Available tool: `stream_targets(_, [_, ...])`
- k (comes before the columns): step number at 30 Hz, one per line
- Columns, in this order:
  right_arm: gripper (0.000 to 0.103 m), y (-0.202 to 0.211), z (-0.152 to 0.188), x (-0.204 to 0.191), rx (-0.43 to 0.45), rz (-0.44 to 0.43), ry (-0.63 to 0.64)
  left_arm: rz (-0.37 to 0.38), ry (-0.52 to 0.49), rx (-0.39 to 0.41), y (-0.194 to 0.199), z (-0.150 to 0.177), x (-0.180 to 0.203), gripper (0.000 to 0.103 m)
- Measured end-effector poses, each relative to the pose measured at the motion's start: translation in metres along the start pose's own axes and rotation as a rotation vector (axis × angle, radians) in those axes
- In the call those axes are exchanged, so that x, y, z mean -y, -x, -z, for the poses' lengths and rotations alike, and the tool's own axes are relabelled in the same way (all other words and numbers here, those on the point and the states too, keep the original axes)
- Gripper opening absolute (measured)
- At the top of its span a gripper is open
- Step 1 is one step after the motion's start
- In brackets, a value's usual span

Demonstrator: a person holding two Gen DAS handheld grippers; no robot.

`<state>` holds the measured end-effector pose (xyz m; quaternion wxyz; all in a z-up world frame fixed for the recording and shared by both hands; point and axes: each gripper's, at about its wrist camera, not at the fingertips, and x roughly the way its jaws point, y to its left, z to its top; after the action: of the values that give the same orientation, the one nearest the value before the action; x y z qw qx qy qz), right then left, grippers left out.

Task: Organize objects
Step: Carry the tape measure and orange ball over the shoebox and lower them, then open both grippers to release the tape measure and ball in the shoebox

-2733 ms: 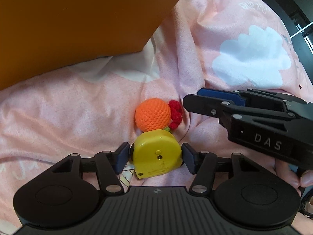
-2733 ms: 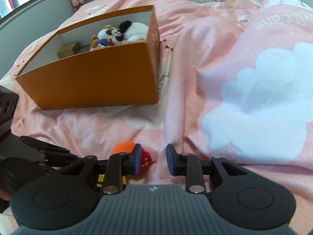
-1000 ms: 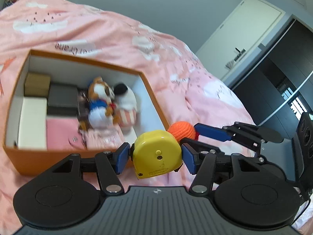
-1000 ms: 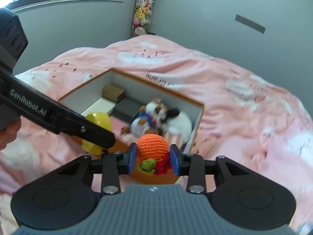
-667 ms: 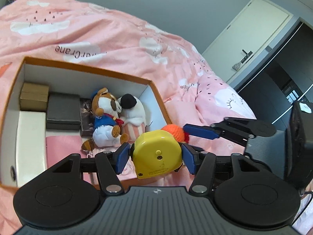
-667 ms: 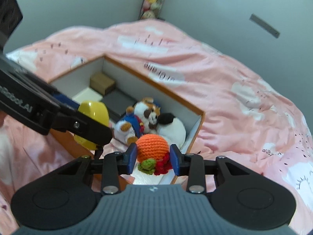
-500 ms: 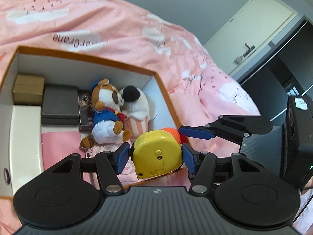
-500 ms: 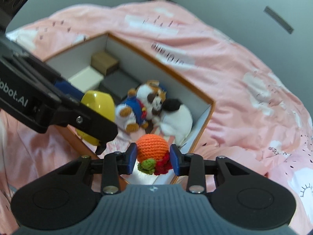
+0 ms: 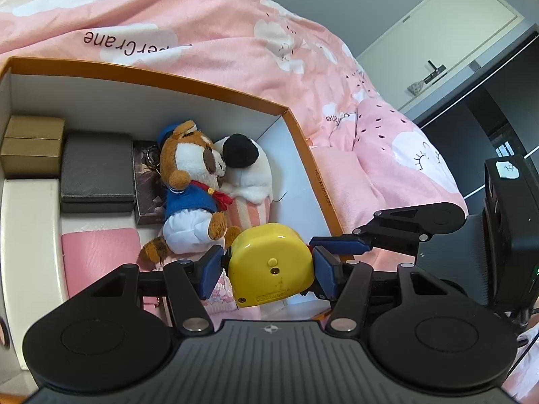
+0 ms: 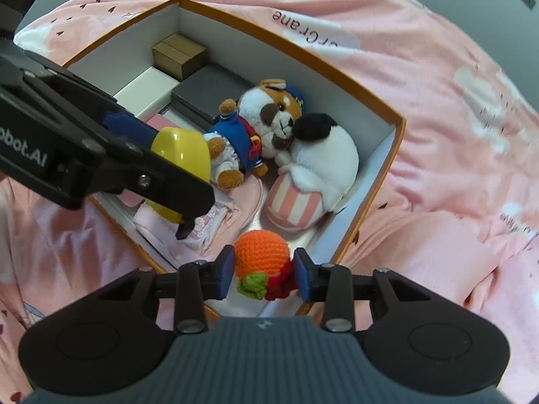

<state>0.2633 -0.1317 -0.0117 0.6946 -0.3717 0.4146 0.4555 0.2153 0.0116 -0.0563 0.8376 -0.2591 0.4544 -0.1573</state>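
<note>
- My left gripper [image 9: 269, 266] grips the yellow tape measure [image 9: 271, 262] between its blue pads, just as it did a moment ago; the difference is that I now hold it lower and closer over the near end of the orange box [image 9: 296, 128].
- My right gripper [image 10: 264, 274] is clenched on the crocheted orange [image 10: 262, 257], which now hangs above the box's near corner, closer to the contents than half a second back.
- The box has grown in both views and the bedroom wall has slipped out of the right view.
- Inside the box lie the dog plush in a blue jacket [image 9: 188, 188], the black-and-white plush with a striped base [image 9: 249, 175], a dark grey case [image 9: 96, 168], a tan carton [image 9: 32, 146], a white box [image 9: 28, 235] and a pink pouch [image 9: 97, 256].
- Only the left view shows the wardrobe door [image 9: 448, 40] beyond the pink duvet [image 9: 202, 23]; there the crocheted orange is hidden behind the tape measure.
- Only the right view shows the orange's green leaf and red berries, and a pale pink folded cloth [image 10: 215, 219] under the tape measure.
</note>
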Motion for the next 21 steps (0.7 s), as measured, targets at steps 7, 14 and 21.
stream_targets(7, [0.043, 0.005, 0.001, 0.004, 0.003, -0.037, -0.016, 0.001, 0.004, -0.036, -0.015, -0.008, -0.001, 0.066])
stream_targets(14, [0.047, 0.04, 0.012, 0.011, 0.195, 0.151, -0.034, -0.002, 0.04, -0.071, -0.036, -0.013, -0.001, 0.066])
stream_targets(21, [0.047, 0.042, 0.025, 0.024, 0.263, 0.213, -0.094, 0.006, 0.071, -0.096, -0.055, -0.017, 0.005, 0.066])
